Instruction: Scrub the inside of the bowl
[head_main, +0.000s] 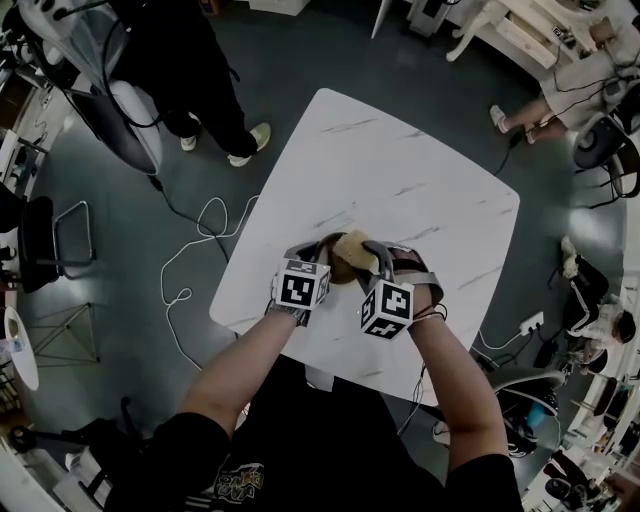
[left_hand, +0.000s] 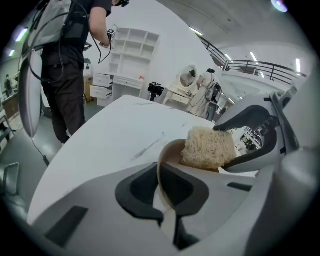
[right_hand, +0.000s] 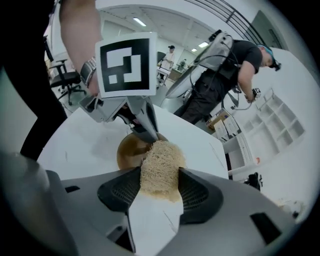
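A brown bowl (head_main: 336, 264) stands near the front edge of the white marble table (head_main: 400, 170). My left gripper (head_main: 318, 256) is shut on the bowl's left rim; in the left gripper view the thin rim (left_hand: 161, 175) runs between the dark pads. My right gripper (head_main: 376, 258) is shut on a tan fibrous sponge (head_main: 352, 248). The sponge (right_hand: 159, 170) sits squeezed between the ribbed pads, over the bowl's (right_hand: 127, 147) right edge. From the left gripper view the sponge (left_hand: 207, 147) hangs at the bowl's (left_hand: 170, 152) mouth. The bowl's inside is mostly hidden.
A person in dark clothes (head_main: 200, 70) stands off the table's far left corner. White cables (head_main: 200, 250) trail over the floor to the left. Chairs and seated people (head_main: 570, 80) line the room's right side. A white shelf unit (left_hand: 132, 50) stands beyond the table.
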